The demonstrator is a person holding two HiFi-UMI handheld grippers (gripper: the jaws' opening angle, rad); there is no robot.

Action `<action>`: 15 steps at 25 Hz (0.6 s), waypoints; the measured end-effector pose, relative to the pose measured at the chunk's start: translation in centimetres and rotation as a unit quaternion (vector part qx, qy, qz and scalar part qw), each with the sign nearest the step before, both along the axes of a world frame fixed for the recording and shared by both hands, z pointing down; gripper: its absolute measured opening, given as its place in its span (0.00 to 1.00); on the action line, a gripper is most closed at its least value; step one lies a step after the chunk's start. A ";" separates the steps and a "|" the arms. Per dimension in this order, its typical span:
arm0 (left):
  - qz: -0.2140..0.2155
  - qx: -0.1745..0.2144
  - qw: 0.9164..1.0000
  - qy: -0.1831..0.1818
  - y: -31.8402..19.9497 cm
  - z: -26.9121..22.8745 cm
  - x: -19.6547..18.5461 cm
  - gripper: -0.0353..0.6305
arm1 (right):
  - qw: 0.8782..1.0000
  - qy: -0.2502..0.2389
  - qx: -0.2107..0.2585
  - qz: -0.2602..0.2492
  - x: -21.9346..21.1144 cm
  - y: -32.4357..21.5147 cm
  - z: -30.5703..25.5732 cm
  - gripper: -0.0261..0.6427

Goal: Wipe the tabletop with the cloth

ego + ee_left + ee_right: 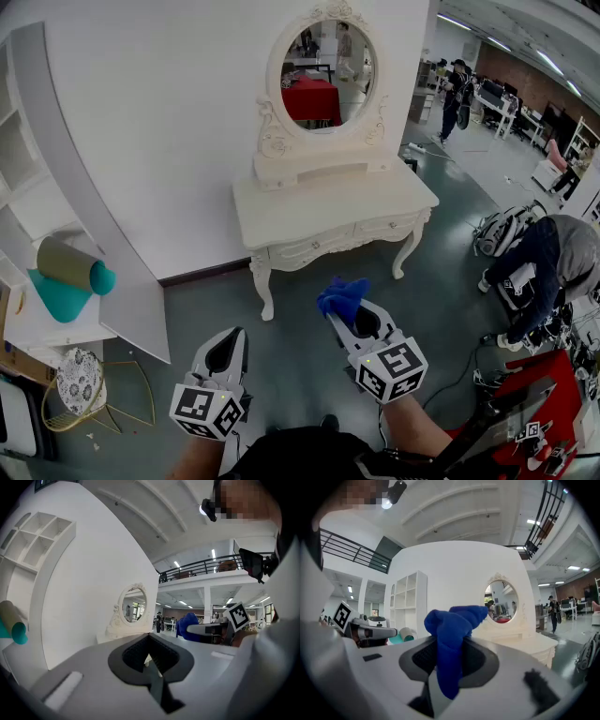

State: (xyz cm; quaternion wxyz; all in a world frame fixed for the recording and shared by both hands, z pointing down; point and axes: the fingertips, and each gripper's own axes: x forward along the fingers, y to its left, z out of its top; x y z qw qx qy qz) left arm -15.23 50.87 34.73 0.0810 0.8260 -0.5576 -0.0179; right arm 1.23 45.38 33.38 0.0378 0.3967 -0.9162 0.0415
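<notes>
- The right gripper is held in the air above the grey floor, in front of a white dressing table and well short of it.
- Its jaws are pinched on a blue cloth. In the right gripper view the cloth stands bunched above the jaws, and a strip of it hangs down between them.
- The cloth touches nothing but the jaws and is apart from the tabletop, which is bare and white.
- The left gripper is beside the right one, a little lower in the head view. In the left gripper view its jaws are pressed together with nothing between them.
- An oval mirror in a carved frame stands upright at the back of the tabletop, against a white wall.
- On a white shelf at the left lie a teal roll and an olive roll, touching each other.
- At the right a person bends over near a red surface.
</notes>
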 end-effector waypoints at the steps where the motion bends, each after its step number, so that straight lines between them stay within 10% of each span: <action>1: -0.001 0.000 1.000 -0.001 0.0 0.0 -0.1 0.06 | 1.000 -0.001 0.000 0.001 0.0 -0.1 0.0 0.22; 15: -0.002 0.005 1.000 0.004 0.9 0.1 -0.9 0.06 | 1.000 -0.015 0.015 -0.007 -1.1 1.2 -0.6 0.22</action>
